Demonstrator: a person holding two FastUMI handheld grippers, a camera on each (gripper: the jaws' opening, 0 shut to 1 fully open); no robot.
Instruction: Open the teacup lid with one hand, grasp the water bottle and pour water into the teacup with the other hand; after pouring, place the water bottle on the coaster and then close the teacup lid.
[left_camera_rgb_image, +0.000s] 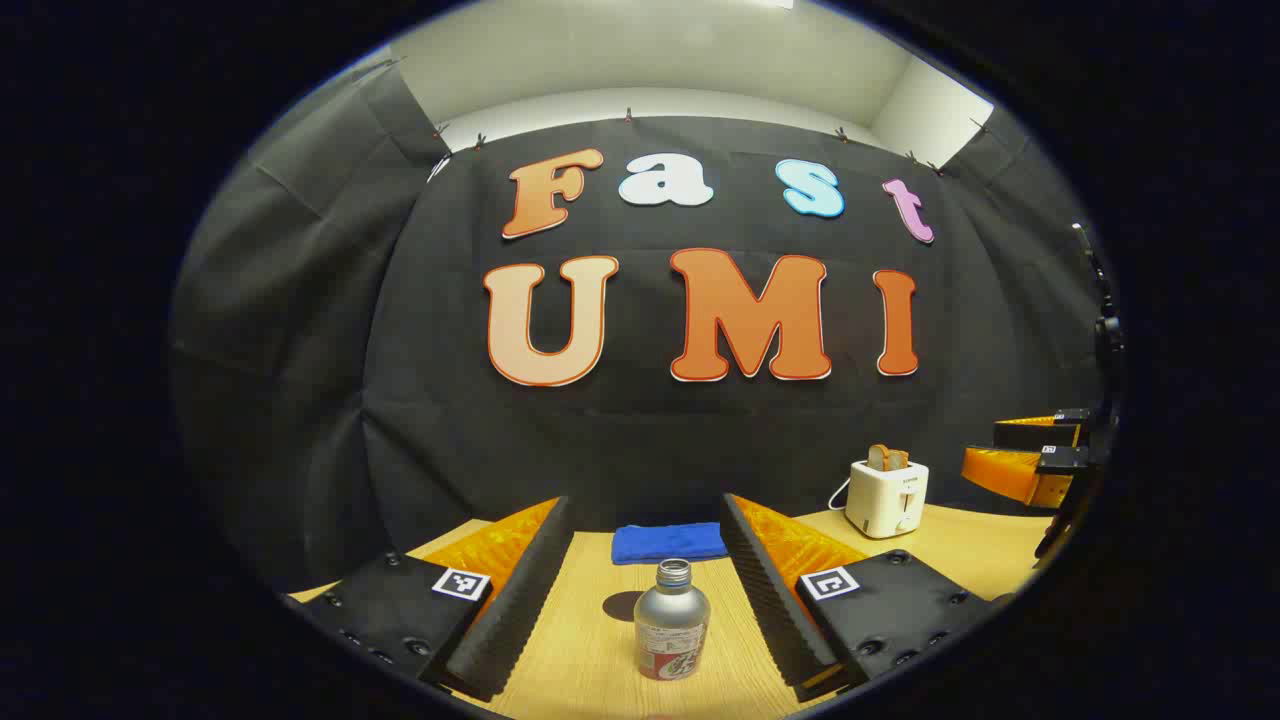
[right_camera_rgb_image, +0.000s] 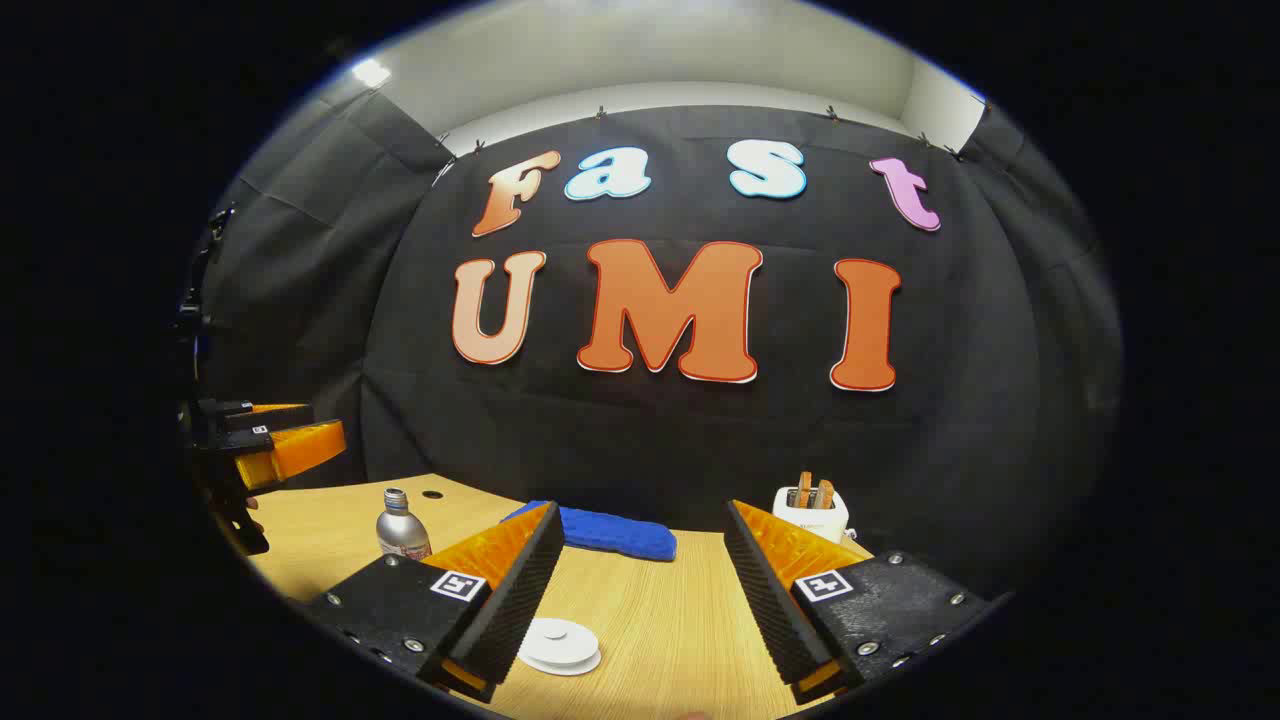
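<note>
So both grippers are just hanging above the wooden table (left_camera_rgb_image: 590, 650) right now, neither one touching anything. The left gripper (left_camera_rgb_image: 645, 590) has its fingers spread wide, and the water bottle (left_camera_rgb_image: 671, 622) stands upright on the table right between them in the left gripper view, a bit farther out, not touched by either finger. It's a small silver metal bottle with the cap off. Behind it there's a folded blue cloth (left_camera_rgb_image: 668, 543) near the back wall, and off to the right a white toaster (left_camera_rgb_image: 886, 496) with slices of bread sticking up. At the far right edge of that view you can catch the right gripper (left_camera_rgb_image: 1035, 455), up in the air, fingers apart.

The right gripper view gives a different bit of the table. Its own fingers are spread wide too, and down near the left one sits a white round lid-looking thing (right_camera_rgb_image: 559, 644) flat on the table. Can't tell if that's the teacup lid or the coaster, honestly. In this view the bottle sits well off to the left, with a small dark hole (right_camera_rgb_image: 432, 494) in the tabletop just behind it.
</note>
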